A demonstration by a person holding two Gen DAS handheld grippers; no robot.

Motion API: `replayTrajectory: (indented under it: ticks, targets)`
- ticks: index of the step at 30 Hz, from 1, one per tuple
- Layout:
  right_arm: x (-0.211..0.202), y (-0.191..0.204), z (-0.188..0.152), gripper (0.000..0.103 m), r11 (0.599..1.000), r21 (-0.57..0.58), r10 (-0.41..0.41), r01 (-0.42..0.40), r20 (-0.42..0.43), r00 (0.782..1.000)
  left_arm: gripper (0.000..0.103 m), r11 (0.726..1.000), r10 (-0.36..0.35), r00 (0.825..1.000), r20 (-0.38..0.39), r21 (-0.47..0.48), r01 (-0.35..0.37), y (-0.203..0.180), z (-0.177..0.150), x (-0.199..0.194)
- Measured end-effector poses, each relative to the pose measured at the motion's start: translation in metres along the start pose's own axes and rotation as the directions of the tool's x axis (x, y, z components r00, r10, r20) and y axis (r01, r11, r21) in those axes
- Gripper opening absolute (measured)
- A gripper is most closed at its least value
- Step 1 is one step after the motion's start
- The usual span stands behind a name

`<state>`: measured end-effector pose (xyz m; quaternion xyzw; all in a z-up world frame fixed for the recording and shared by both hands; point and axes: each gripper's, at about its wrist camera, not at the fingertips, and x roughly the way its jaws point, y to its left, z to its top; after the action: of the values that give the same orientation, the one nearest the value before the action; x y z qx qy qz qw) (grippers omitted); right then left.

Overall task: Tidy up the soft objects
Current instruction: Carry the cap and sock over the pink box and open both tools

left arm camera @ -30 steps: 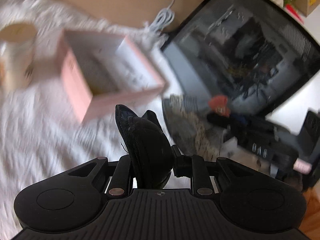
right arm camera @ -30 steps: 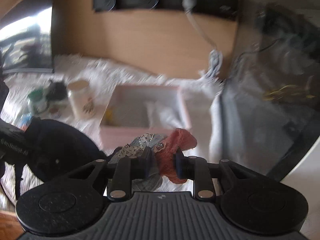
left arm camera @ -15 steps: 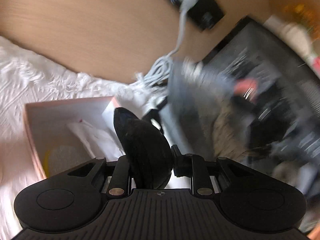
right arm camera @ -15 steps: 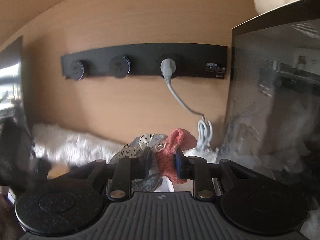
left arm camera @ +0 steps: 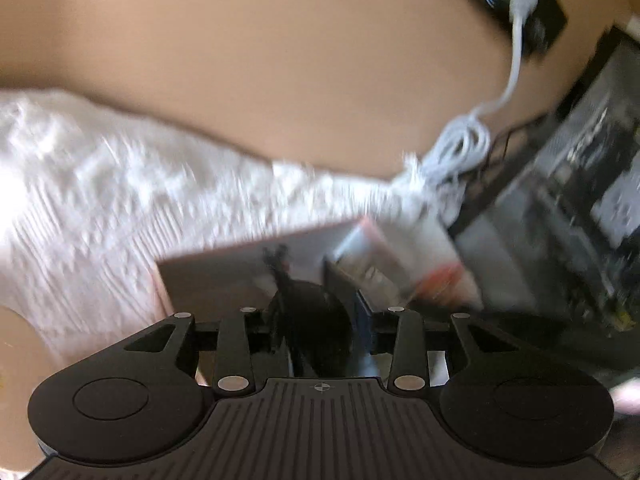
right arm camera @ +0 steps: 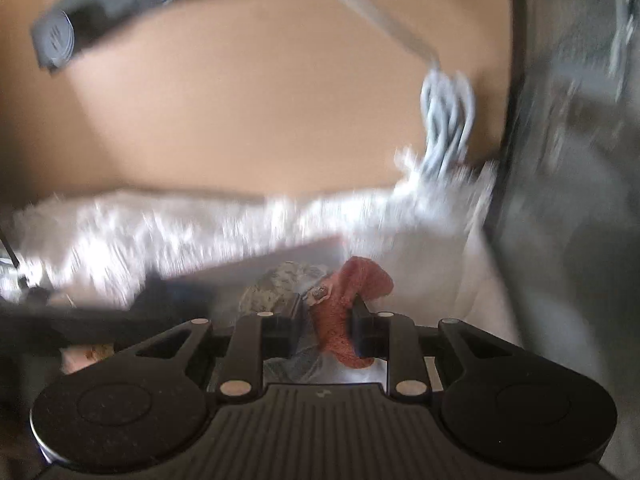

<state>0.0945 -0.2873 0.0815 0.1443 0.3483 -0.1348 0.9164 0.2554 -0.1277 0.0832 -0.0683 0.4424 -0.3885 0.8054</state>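
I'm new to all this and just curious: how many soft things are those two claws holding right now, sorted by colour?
Black: 1, the black soft item in the left gripper.
Coral red: 1, the knitted piece in the right gripper.
Grey patterned: 1, the patterned cloth bunched beside the knitted piece.
Total: 3

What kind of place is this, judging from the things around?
Probably a room at home, perhaps a desk or bedside corner: a white textured cloth covers the surface, a wooden panel behind carries a black socket strip with a white cable, and a dark cabinet stands beside.
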Motion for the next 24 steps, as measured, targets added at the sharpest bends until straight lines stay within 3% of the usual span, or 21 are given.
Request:
replayTrajectory:
  ticks: [6, 8, 11, 13, 15, 17, 20, 24]
  targets:
    - [0.053, 0.016, -0.031, 0.025, 0.995, -0.083, -0.064, 0.053, -0.144, 0.988, 0.039, 0.998, -0.02, 0.999, 0.026, 0.058, 0.018, -0.019, 0.0, -0.018]
    - [0.056, 0.02, -0.038, 0.026, 0.989, -0.12, -0.098, 0.083, -0.122, 0.988, 0.039, 0.997, -0.029, 0.999, 0.031, 0.071, 0.026, -0.021, -0.008, -0.022]
    - [0.048, 0.023, -0.037, 0.031, 0.99, -0.123, -0.086, 0.073, -0.1, 0.991, 0.039, 0.995, -0.048, 0.996, 0.071, 0.086, 0.041, -0.021, -0.017, -0.033]
    - [0.032, 0.021, -0.035, 0.04, 0.994, -0.1, -0.059, 0.052, -0.067, 0.996, 0.04, 0.996, -0.058, 0.992, 0.114, 0.081, 0.048, -0.02, -0.019, -0.043]
    - [0.011, 0.02, -0.035, 0.058, 0.995, -0.085, -0.048, 0.048, -0.004, 0.999, 0.039, 0.996, -0.066, 0.986, 0.155, 0.067, 0.056, -0.018, -0.021, -0.054]
    - [-0.013, 0.021, -0.038, 0.065, 0.995, -0.083, -0.05, 0.057, 0.083, 0.995, 0.039, 0.997, -0.063, 0.981, 0.186, 0.053, 0.054, -0.016, -0.023, -0.065]
    - [-0.038, 0.028, -0.047, 0.066, 0.993, -0.096, -0.055, 0.07, 0.158, 0.986, 0.039, 0.998, -0.058, 0.976, 0.209, 0.048, 0.049, -0.013, -0.029, -0.08]
    - [-0.059, 0.043, -0.066, 0.066, 0.992, -0.115, -0.03, 0.053, 0.194, 0.981, 0.039, 0.998, -0.057, 0.973, 0.222, 0.022, 0.054, -0.004, -0.045, -0.1]
